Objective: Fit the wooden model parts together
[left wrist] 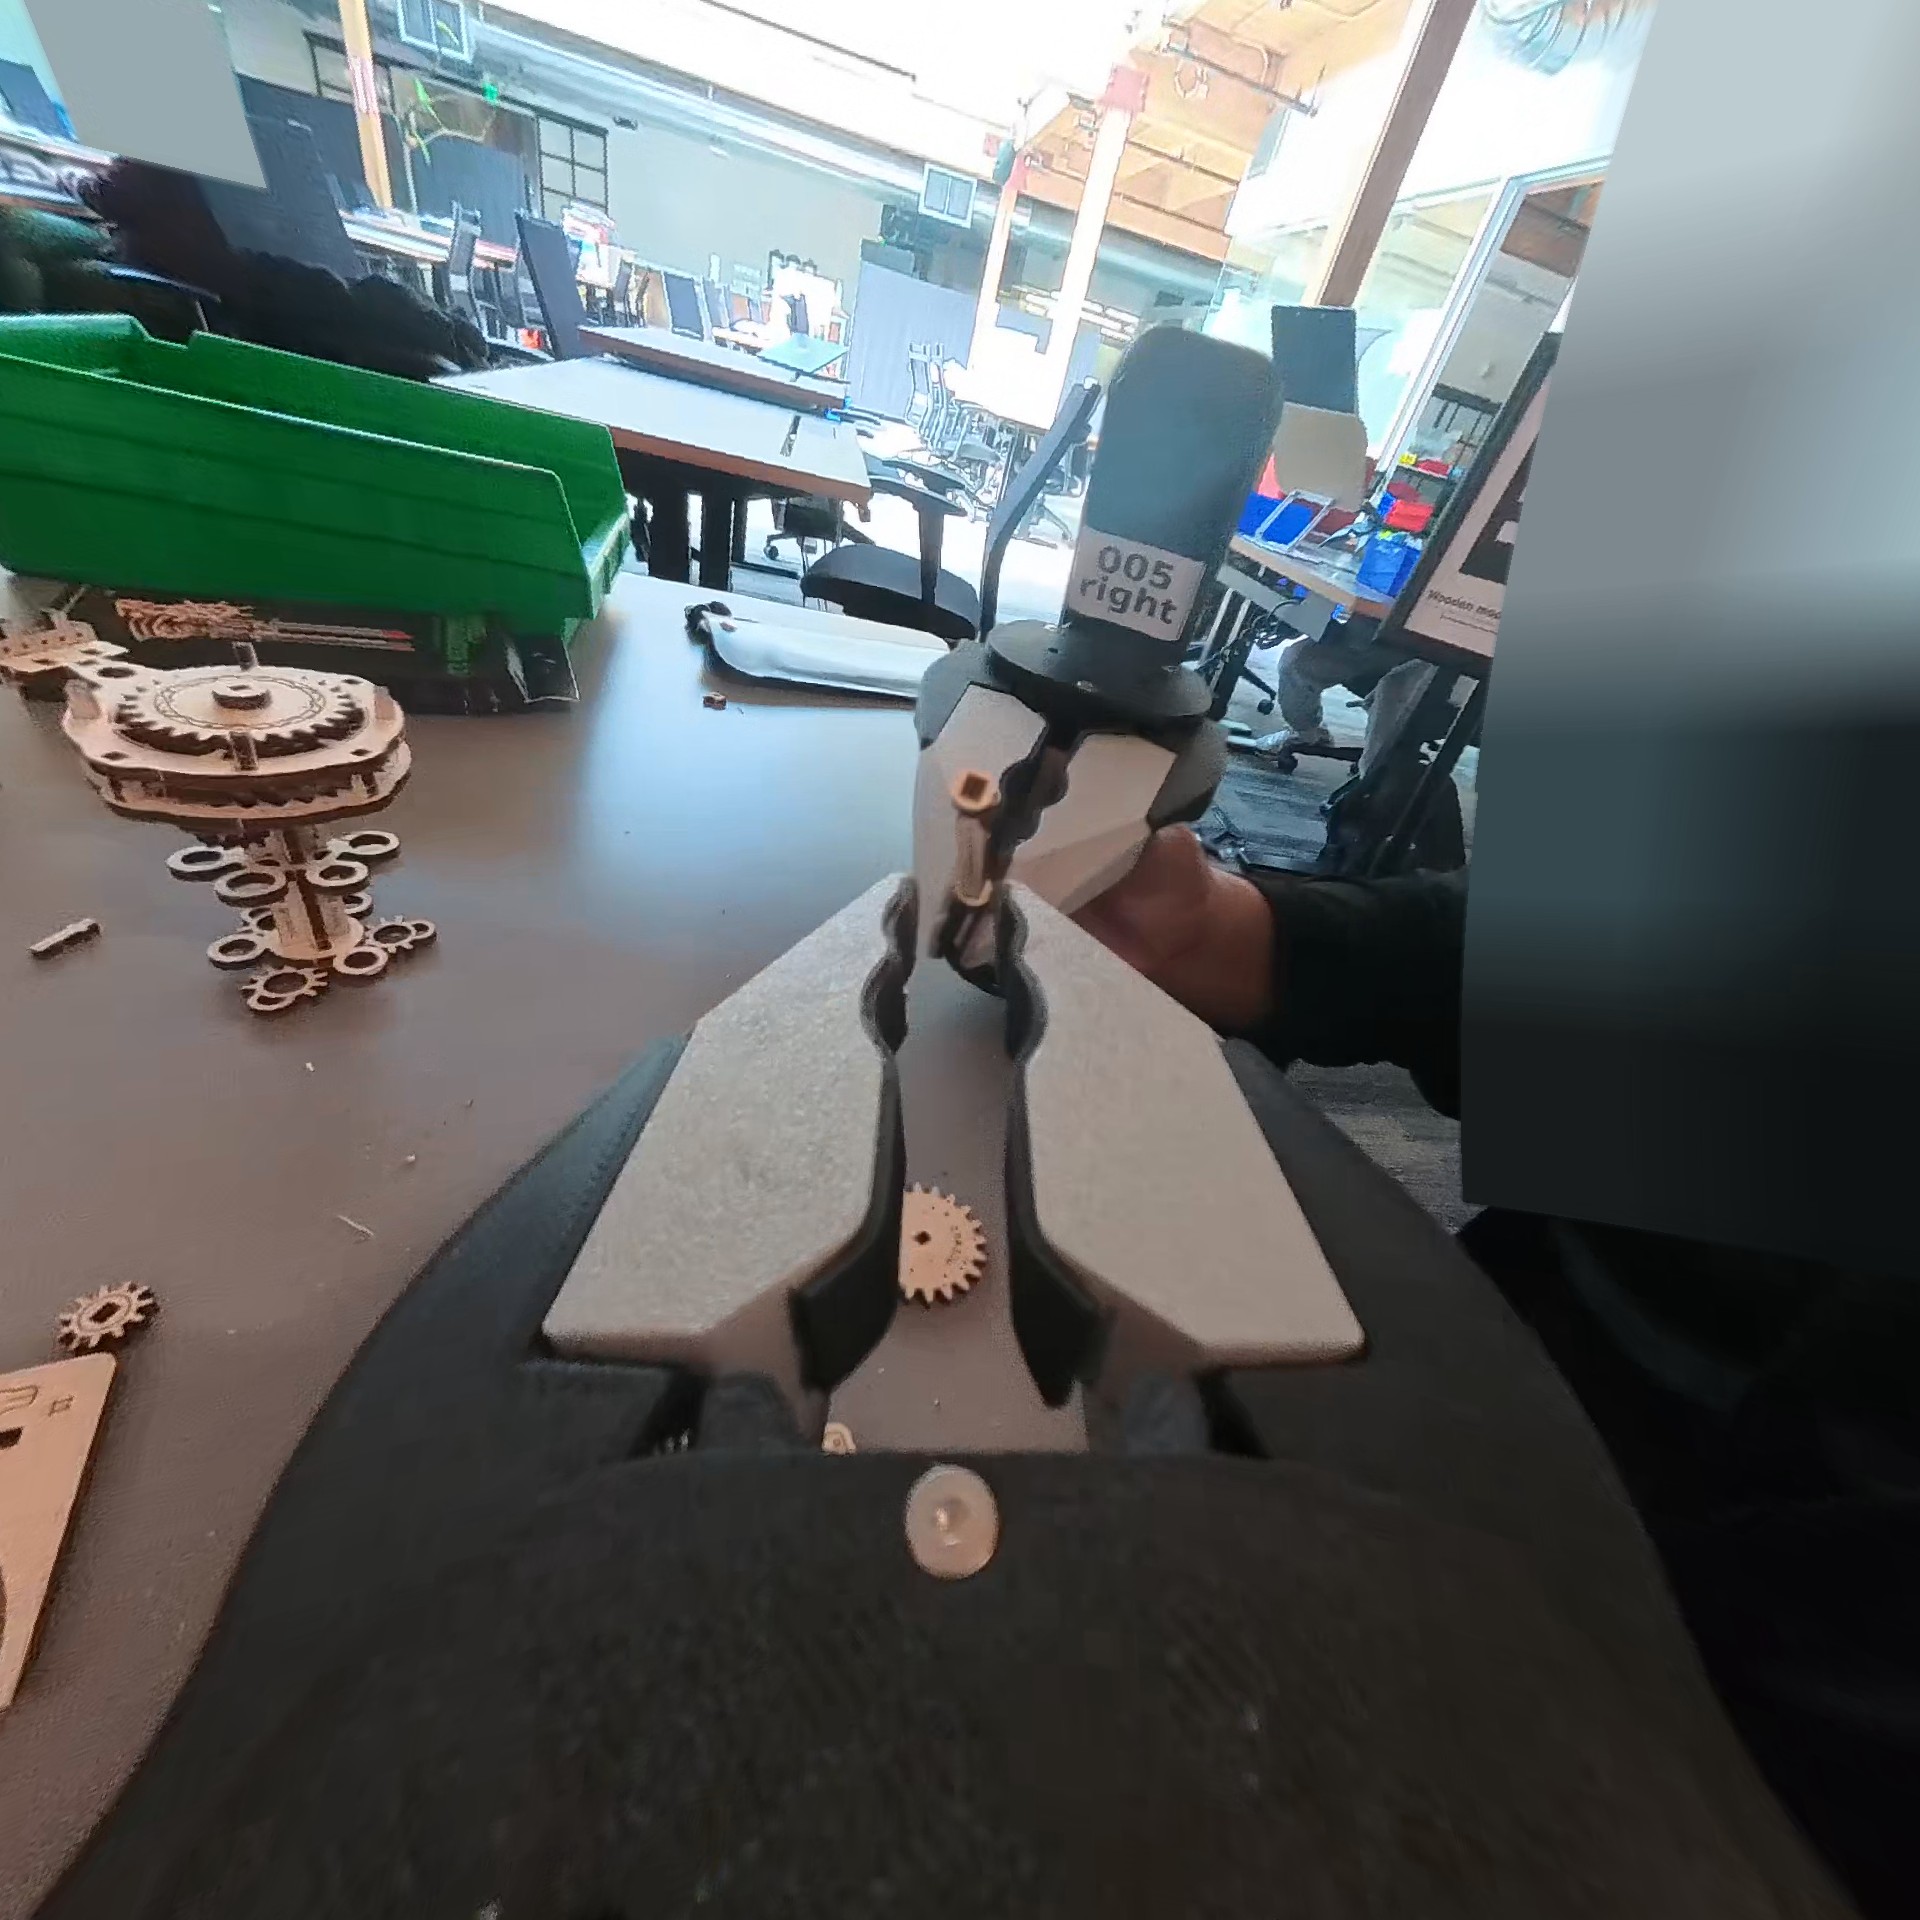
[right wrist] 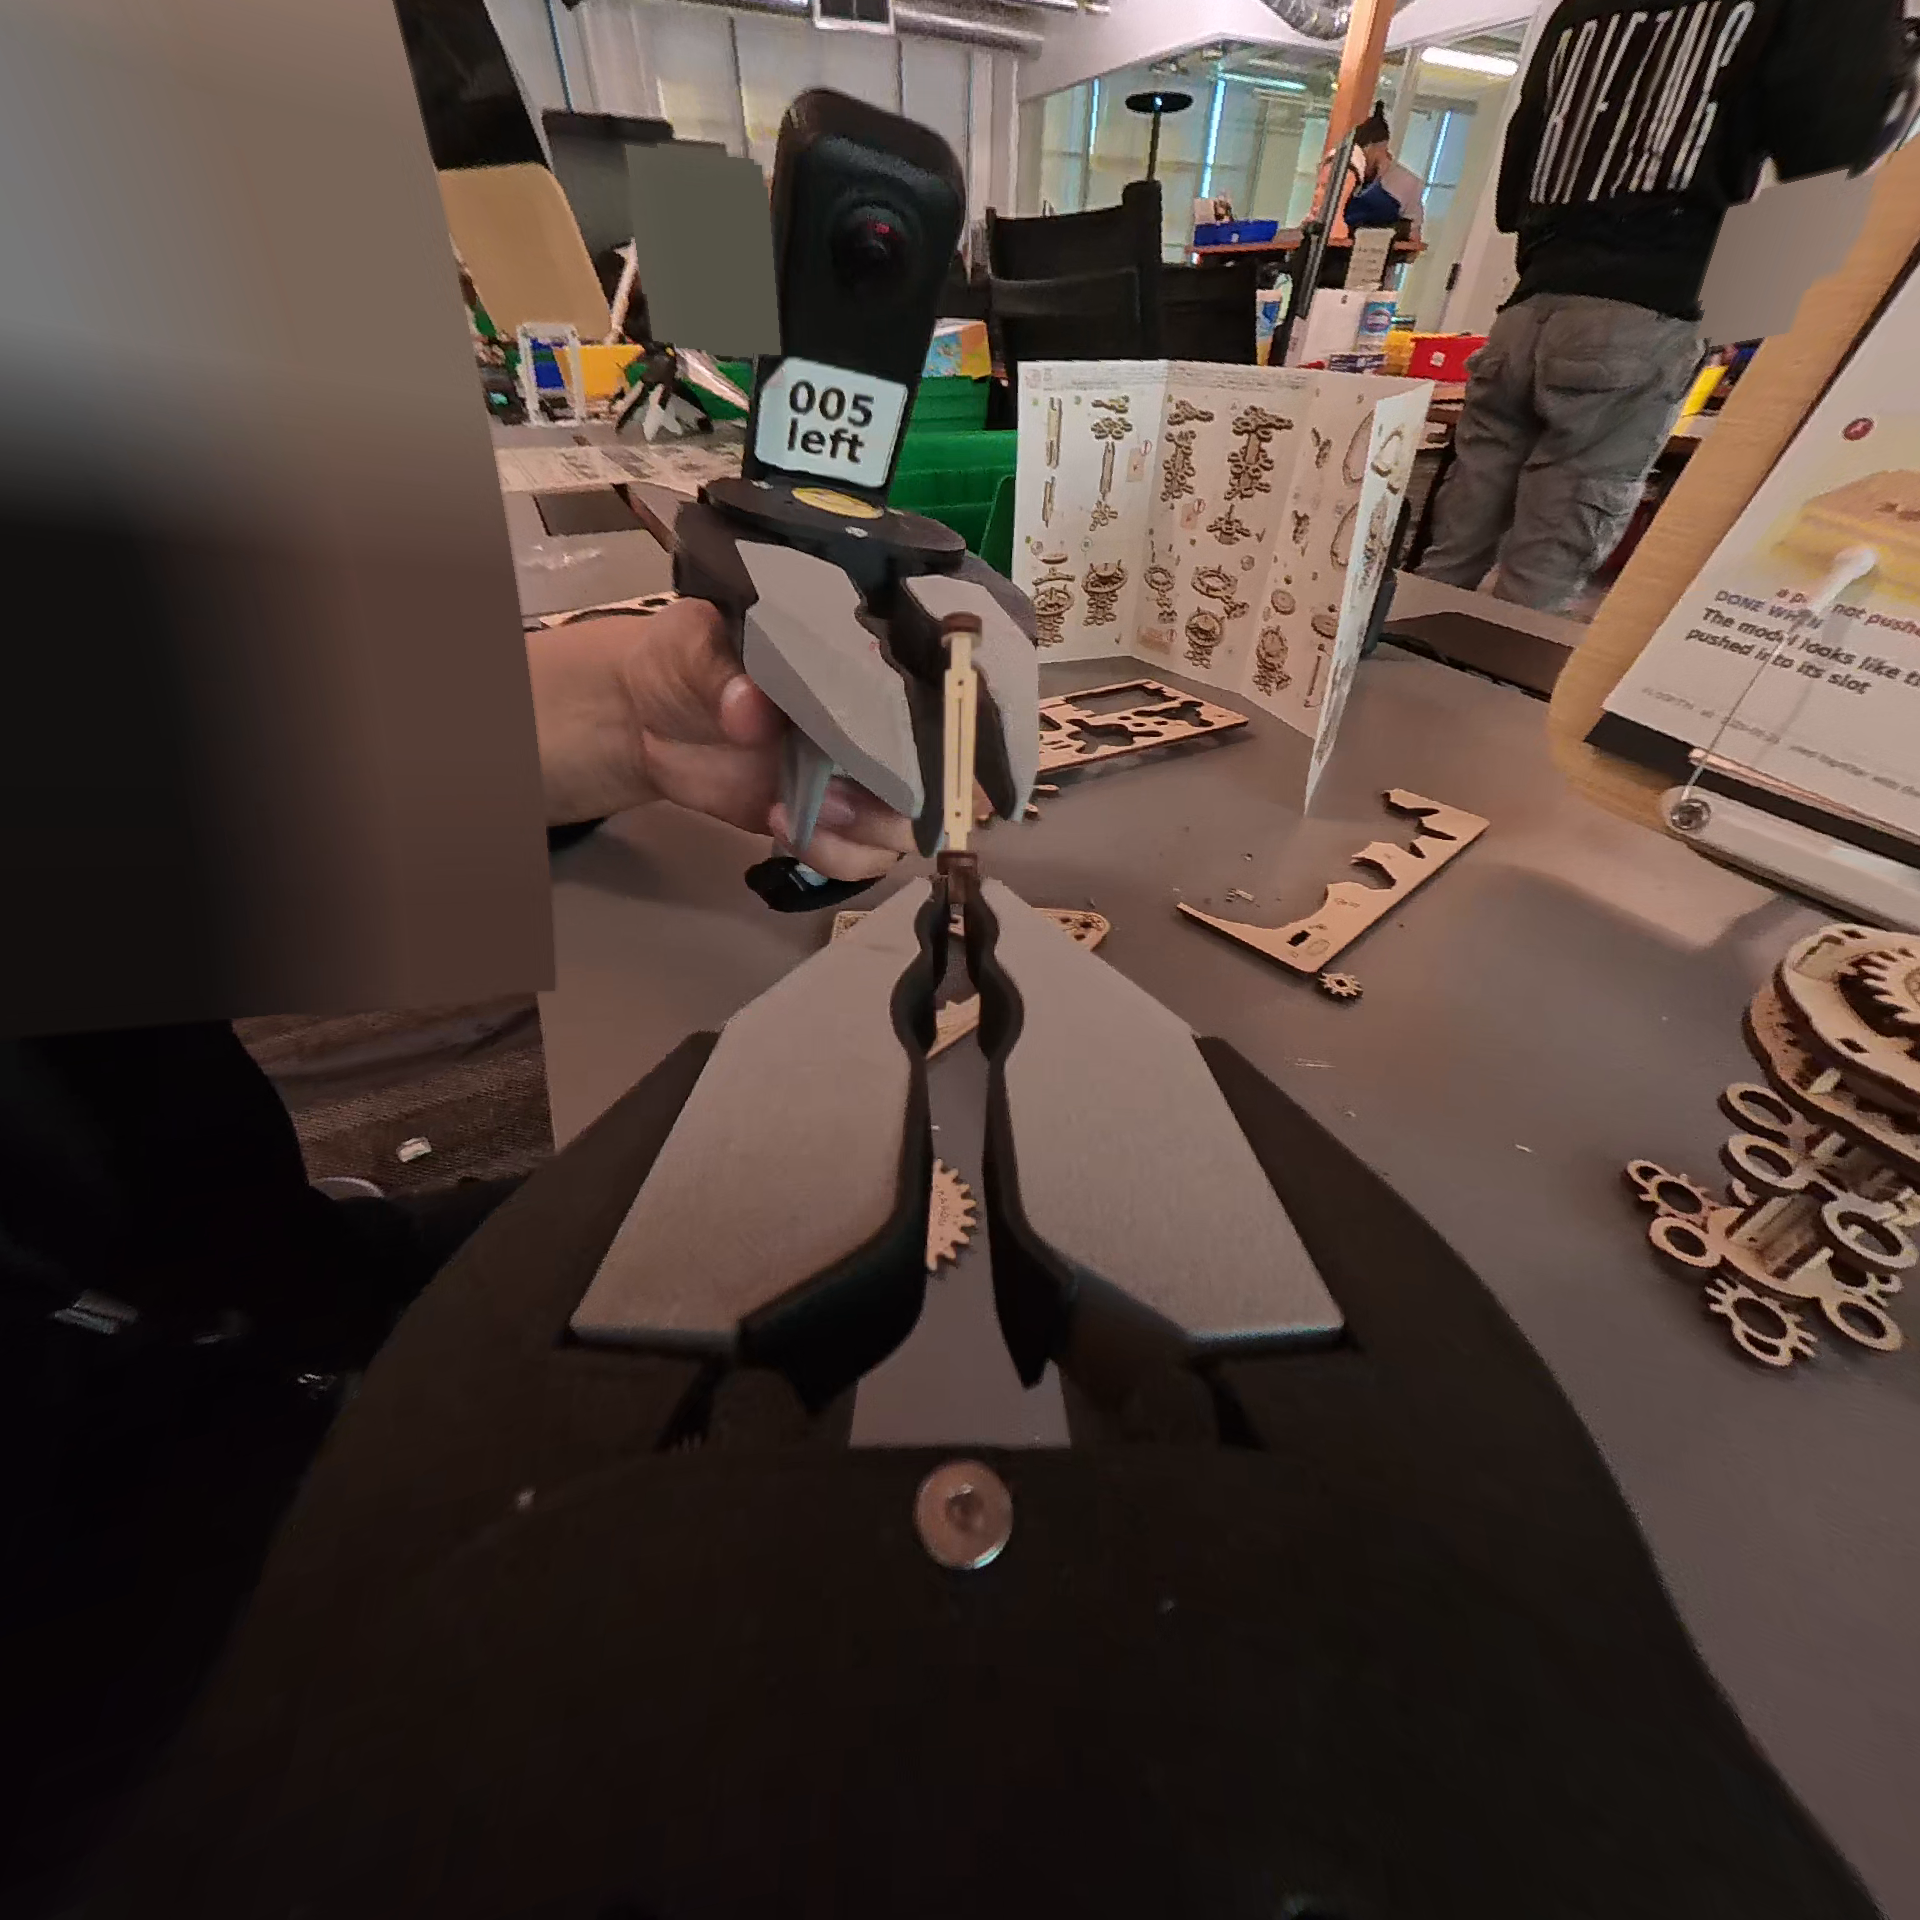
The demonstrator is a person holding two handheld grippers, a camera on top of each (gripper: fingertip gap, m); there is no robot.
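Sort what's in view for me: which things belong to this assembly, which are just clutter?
Job: wooden shaft held by right gripper, small gear, part-built model, instruction sheet.
Lying about: green bin, spent wooden frame, white pouch.

Two hand-held grippers: left hand-held gripper (left wrist: 954, 914), right hand-held gripper (right wrist: 958, 902). One wooden shaft (right wrist: 962, 743). One assembled gear model (left wrist: 244, 774) on the counter (left wrist: 582, 935). One green bin (left wrist: 312, 488) far left. One folded instruction sheet (right wrist: 1216, 530). Two small loose gears (left wrist: 940, 1242) (left wrist: 106, 1314) lie near.
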